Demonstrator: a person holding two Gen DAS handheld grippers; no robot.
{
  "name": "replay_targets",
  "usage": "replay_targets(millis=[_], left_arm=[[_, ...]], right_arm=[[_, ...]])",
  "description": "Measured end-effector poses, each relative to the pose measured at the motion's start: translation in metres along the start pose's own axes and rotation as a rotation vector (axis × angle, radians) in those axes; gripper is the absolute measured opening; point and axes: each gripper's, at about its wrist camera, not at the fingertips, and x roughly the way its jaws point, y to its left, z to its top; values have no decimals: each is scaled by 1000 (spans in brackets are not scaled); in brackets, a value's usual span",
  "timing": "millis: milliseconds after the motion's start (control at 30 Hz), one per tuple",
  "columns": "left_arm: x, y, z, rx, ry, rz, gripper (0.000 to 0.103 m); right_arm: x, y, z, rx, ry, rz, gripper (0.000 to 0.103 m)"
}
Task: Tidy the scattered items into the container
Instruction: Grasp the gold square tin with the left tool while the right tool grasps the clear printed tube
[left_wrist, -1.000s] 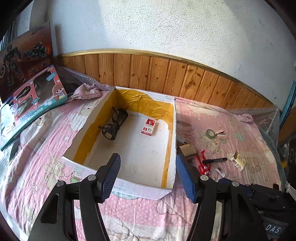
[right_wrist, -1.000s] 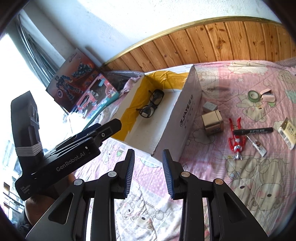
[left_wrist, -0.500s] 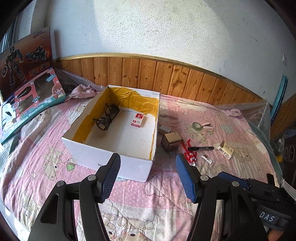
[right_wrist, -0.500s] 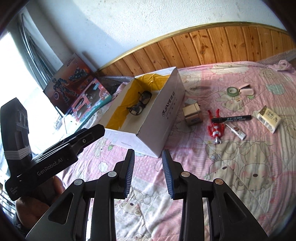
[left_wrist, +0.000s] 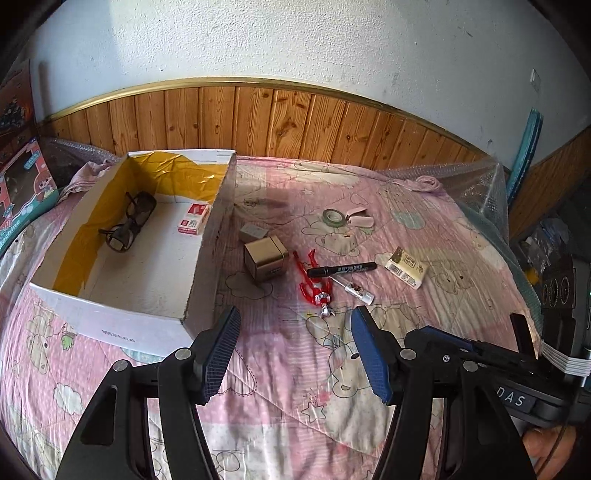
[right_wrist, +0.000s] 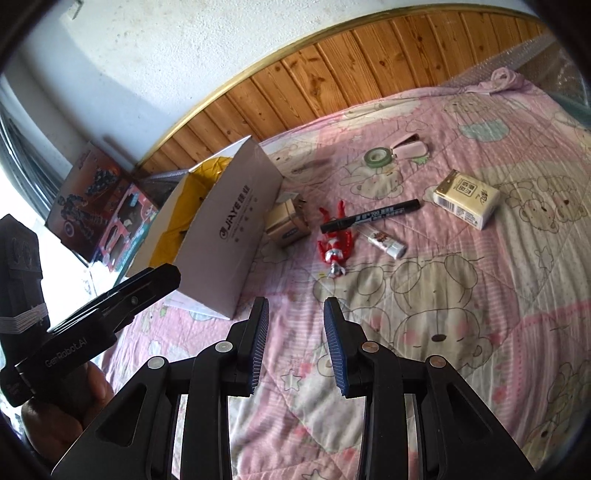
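We hold both grippers above the quilt (left_wrist: 280, 406), short of the clutter: the left gripper (left_wrist: 293, 350) has its jaws spread wide and empty, the right gripper (right_wrist: 295, 341) has its jaws a narrower gap apart, also empty. The box (left_wrist: 110, 321) sits to the left with glasses (left_wrist: 129, 225) and a small red-and-white pack (left_wrist: 194, 218) already inside. Still out on the quilt are the cube (left_wrist: 265, 258) just beside the box wall, a grey plug (left_wrist: 253, 232) behind it, the red figure (right_wrist: 332, 243), the marker (right_wrist: 369, 217) touching or nearly touching the figure's legs, a clear tube (right_wrist: 382, 242) just beside them, the tissue pack (right_wrist: 465, 199), the tape roll (right_wrist: 376, 157) and a pink clip (right_wrist: 410, 149). The main risk, as we judge it, is the tight knot of figure, marker and tube: closing on one may drag or flick a neighbour. The quilt is soft and creased, so pads pressing down could pinch fabric with a thin item, or the round marker could roll away. A high release into the box might land on the glasses. The two grippers sit near each other and could collide on one reach.
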Motion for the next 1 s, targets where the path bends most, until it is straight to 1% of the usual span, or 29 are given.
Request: replay_targets(millis=[100, 233, 300, 367, 467, 667, 767, 833, 867, 900, 967, 1000], left_arm=[[28, -3, 4, -1, 46, -3, 64], [64, 1, 13, -29, 96, 22, 69], [82, 5, 18, -49, 114, 51, 69], [99, 10, 24, -79, 130, 55, 70], [124, 14, 31, -113, 153, 81, 71], [170, 17, 45, -146, 190, 129, 71], [192, 23, 51, -155, 213, 163, 71], [204, 26, 53, -159, 226, 165, 71], [210, 27, 53, -153, 235, 165, 71], [215, 28, 54, -145, 241, 166, 71], [223, 32, 53, -143, 246, 163, 71], [225, 36, 52, -150, 246, 157, 69]], right_arm=[[12, -15, 5, 0, 15, -36, 35], [30, -29, 16, -30, 41, -76, 36], [39, -35, 22, -52, 55, -95, 37], [48, -40, 28, -83, 66, -113, 39], [65, -47, 38, -129, 87, -139, 40], [103, -57, 54, -245, 143, -185, 41], [122, -59, 57, -295, 177, -181, 43], [135, -60, 58, -322, 201, -178, 43], [140, -60, 57, -338, 207, -178, 44], [143, -58, 57, -362, 195, -181, 45], [148, -54, 58, -393, 185, -186, 44], [150, -54, 59, -396, 178, -194, 38]])
